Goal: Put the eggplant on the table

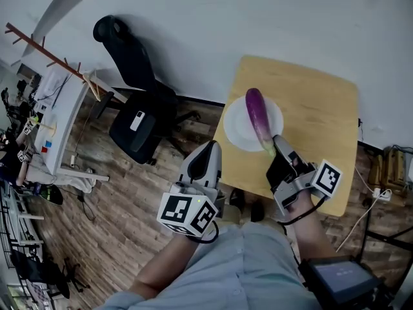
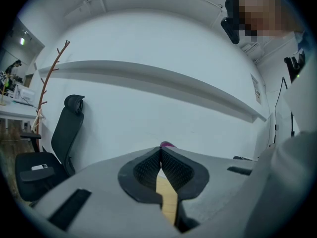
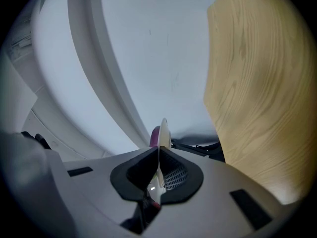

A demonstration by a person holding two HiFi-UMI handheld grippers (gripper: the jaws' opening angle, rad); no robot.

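A long purple eggplant (image 1: 258,115) lies on a white plate (image 1: 237,129) at the near left of a small wooden table (image 1: 316,108). My right gripper (image 1: 276,139) is shut on the plate's near rim, by the eggplant's green stem end. In the right gripper view the plate (image 3: 163,130) runs edge-on between the jaws of the right gripper (image 3: 159,150), with a bit of eggplant (image 3: 155,137) behind it and the table (image 3: 252,93) at the right. My left gripper (image 1: 210,146) hangs off the table's left edge, shut and empty (image 2: 161,150); a purple tip of eggplant (image 2: 167,144) shows above it.
A black office chair (image 1: 139,115) stands left of the table, seen also in the left gripper view as a chair (image 2: 64,133). A wooden coat rack (image 1: 51,57) and a white desk (image 1: 61,121) are farther left. Cables and a socket (image 1: 381,192) lie on the floor at the right.
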